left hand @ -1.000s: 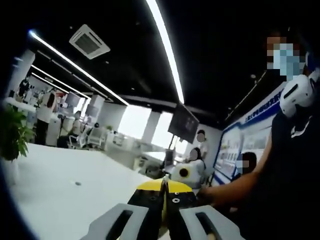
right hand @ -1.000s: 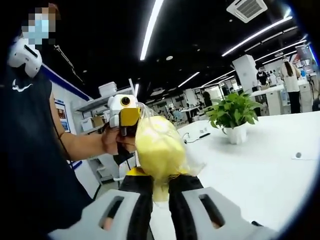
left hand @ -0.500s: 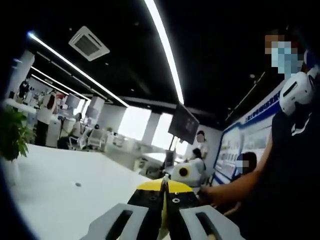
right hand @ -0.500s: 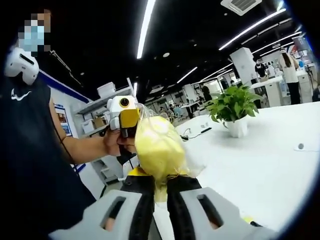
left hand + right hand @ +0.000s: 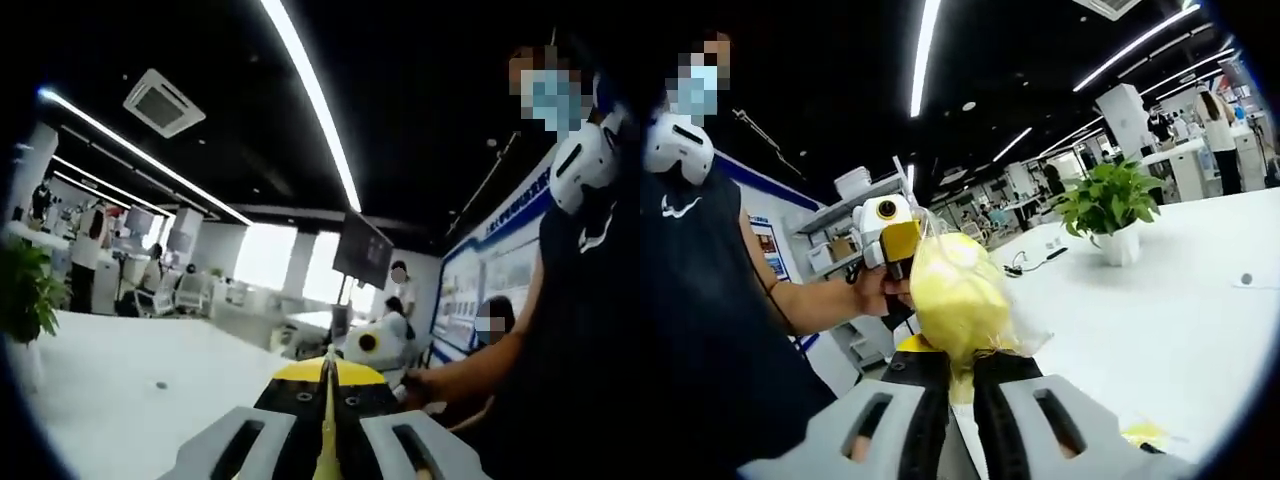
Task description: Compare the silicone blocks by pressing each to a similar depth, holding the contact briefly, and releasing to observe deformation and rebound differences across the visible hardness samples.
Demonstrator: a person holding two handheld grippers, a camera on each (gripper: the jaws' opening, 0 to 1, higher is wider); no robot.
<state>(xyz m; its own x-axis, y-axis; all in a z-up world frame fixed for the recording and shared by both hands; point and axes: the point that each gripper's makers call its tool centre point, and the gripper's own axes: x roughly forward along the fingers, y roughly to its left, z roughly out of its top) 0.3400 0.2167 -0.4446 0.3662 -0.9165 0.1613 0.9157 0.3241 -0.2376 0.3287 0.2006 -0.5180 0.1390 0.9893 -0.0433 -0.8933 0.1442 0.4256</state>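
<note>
In the right gripper view the right tongs point(image 5: 960, 362) are pinched on the lower end of a yellow silicone block point(image 5: 952, 296) wrapped in clear, crinkled plastic. The block stands up out of the jaws, held in the air above the white counter point(image 5: 1160, 300) and not touching it. Its long axis runs along the line of the jaws, narrow gathered end down between them, rounded bulk pointing up and away from the camera. Behind its upper left edge the left tongs point(image 5: 898, 240) come in from the left with a hand point(image 5: 878, 292) on their grip; they sit just beside or against the top of the wrapping, and whether they pinch plastic there cannot be told from this side.

In the left gripper view the left tongs point(image 5: 327, 372) are pressed together, with only a thin yellow sliver point(image 5: 326, 440) showing along the seam between the jaws. The right tongs point(image 5: 368, 345) show just past their tips, held by a hand point(image 5: 425, 388).

The block's true shape is blurred by the wrapping's folds and glare. A small yellow scrap point(image 5: 1145, 434) lies on the counter at the lower right, too small to identify. A potted plant point(image 5: 1108, 208) stands further back on the counter
</note>
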